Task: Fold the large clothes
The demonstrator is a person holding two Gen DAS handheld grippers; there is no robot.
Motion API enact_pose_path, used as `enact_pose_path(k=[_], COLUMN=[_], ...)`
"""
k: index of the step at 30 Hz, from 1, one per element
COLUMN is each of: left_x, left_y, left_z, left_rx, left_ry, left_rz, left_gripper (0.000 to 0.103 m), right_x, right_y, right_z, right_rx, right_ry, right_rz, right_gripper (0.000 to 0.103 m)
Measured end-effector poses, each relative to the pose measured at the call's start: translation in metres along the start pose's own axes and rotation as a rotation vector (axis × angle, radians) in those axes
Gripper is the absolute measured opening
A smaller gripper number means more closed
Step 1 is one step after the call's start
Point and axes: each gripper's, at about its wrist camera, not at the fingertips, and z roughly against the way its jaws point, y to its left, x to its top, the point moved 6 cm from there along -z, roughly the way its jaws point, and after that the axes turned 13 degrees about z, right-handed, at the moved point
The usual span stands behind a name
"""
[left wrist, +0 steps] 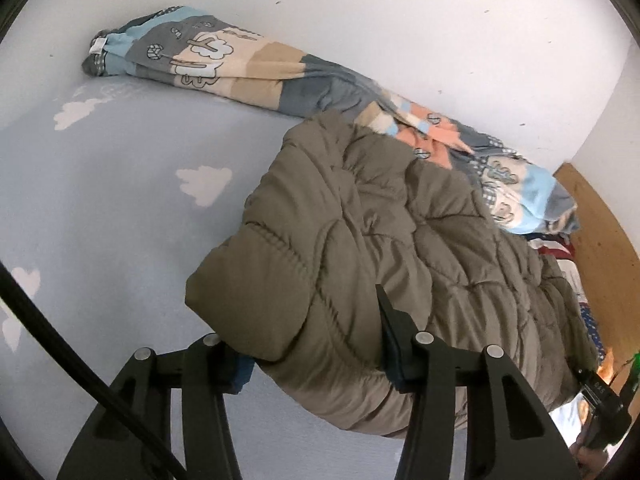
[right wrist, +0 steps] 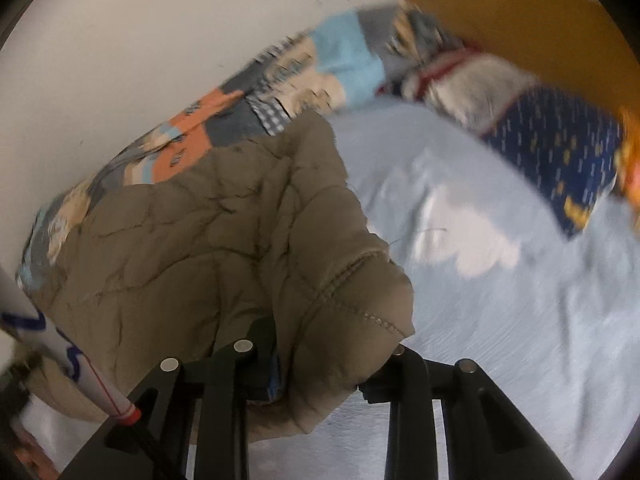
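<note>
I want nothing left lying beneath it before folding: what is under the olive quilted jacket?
Around the olive quilted jacket, light-blue bedsheet with white clouds shows, and the patterned blanket runs behind its far edge. The sheet directly beneath the jacket's bulk is covered, so anything there cannot be seen.

Olive-brown quilted jacket (left wrist: 360, 248), pale blue cloud-print sheet (left wrist: 100, 200), multicoloured patchwork blanket (left wrist: 208, 60)

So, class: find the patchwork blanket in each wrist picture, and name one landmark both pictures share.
Left wrist: the patchwork blanket runs from upper left to right edge, along the white wall.
Right wrist: it crosses the upper middle, behind the coat.
Shared landmark: the olive quilted coat.
</note>
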Motion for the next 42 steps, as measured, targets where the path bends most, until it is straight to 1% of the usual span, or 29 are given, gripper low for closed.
enact_pose_path(k=[4,7,10,13,16,17,18,19,20,21,22,23,24,25,26,27,28,29,30,31,32,34,35,36,37,38,40,41,42], left_x=[-0.005,-0.018,-0.034,-0.058,-0.088,-0.1,-0.107,-0.117,-0.124,-0.131,-0.135,-0.139,-0.14,-0.14,-0.137,-0.133,-0.123,-0.114,-0.103,-0.097,-0.091,-0.092,-0.098,-0.102,-0.112,-0.121,-0.138,-0.146,-0.147], left_y=[0.001,0.007,0.014,0.024,0.042,0.052,0.06,0.072,0.083,0.099,0.114,0.127,0.136,0.146,0.155,0.161,0.17,0.176,0.177,0.174,0.162,0.132,0.11,0.094,0.07,0.049,0.023,0.018,0.019], left_z=[0.024,0.054,0.087,0.115,0.126,0.126,0.125,0.121,0.117,0.112,0.112,0.114,0.118,0.122,0.129,0.136,0.148,0.158,0.172,0.179,0.187,0.191,0.19,0.189,0.185,0.18,0.166,0.154,0.144], left_rx=[-0.021,-0.039,-0.05,-0.048,-0.027,-0.013,-0.004,0.0,0.01,0.036,0.041,0.014,-0.014,-0.047,-0.071,-0.065,-0.027,0.014,0.057,0.07,0.074,0.078,0.074,0.071,0.072,0.072,0.076,0.11,0.127], left_ry=[-0.001,0.002,0.018,0.016,0.054,0.081,0.103,0.141,0.176,0.226,0.259,0.281,0.294,0.307,0.303,0.269,0.195,0.128,0.049,0.004,-0.044,-0.088,-0.099,-0.1,-0.099,-0.099,-0.077,-0.059,-0.037], left_rz=[-0.007,-0.012,0.0,-0.002,0.012,0.026,0.045,0.089,0.124,0.186,0.256,0.342,0.403,0.468,0.519,0.536,0.534,0.516,0.477,0.444,0.38,0.234,0.131,0.063,-0.046,-0.144,-0.274,-0.318,-0.323], left_gripper=[0.05,0.05,0.05,0.05,0.05,0.05,0.051,0.055,0.059,0.064,0.066,0.067,0.067,0.067,0.067,0.067,0.067,0.067,0.067,0.067,0.067,0.067,0.068,0.069,0.069,0.069,0.073,0.073,0.073], right_x=[-0.002,-0.007,-0.021,-0.038,-0.063,-0.076,-0.085,-0.094,-0.104,-0.116,-0.125,-0.14,-0.15,-0.16,-0.175,-0.185,-0.192,-0.198,-0.199,-0.194,-0.185,-0.161,-0.148,-0.138,-0.132,-0.126,-0.124,-0.128,-0.131], right_y=[0.0,0.0,-0.002,-0.007,-0.012,-0.016,-0.019,-0.023,-0.029,-0.036,-0.042,-0.051,-0.06,-0.07,-0.089,-0.101,-0.112,-0.126,-0.136,-0.146,-0.15,-0.14,-0.127,-0.111,-0.1,-0.08,-0.057,-0.053,-0.051], right_z=[0.03,0.055,0.085,0.111,0.129,0.131,0.131,0.129,0.124,0.115,0.108,0.095,0.089,0.085,0.086,0.087,0.09,0.098,0.106,0.117,0.126,0.141,0.147,0.151,0.153,0.151,0.137,0.128,0.117], right_rx=[0.016,0.032,0.05,0.079,0.086,0.091,0.098,0.106,0.119,0.138,0.158,0.204,0.245,0.298,0.359,0.37,0.374,0.364,0.327,0.267,0.233,0.226,0.233,0.225,0.209,0.177,0.163,0.144,0.123], right_ry=[-0.017,-0.029,-0.041,-0.038,-0.032,-0.015,0.001,0.024,0.054,0.095,0.133,0.206,0.249,0.268,0.274,0.287,0.296,0.273,0.242,0.19,0.144,0.057,0.024,0.005,-0.003,-0.003,0.034,0.058,0.079], right_rz=[0.04,0.064,0.072,0.045,0.035,0.02,0.002,-0.023,-0.058,-0.106,-0.147,-0.241,-0.33,-0.445,-0.628,-0.717,-0.778,-0.827,-0.831,-0.799,-0.747,-0.618,-0.532,-0.439,-0.381,-0.286,-0.19,-0.169,-0.161], right_gripper=[0.03,0.03,0.03,0.03,0.03,0.03,0.03,0.031,0.032,0.033,0.039,0.046,0.052,0.06,0.067,0.07,0.075,0.075,0.075,0.075,0.074,0.07,0.068,0.067,0.066,0.066,0.063,0.062,0.062])
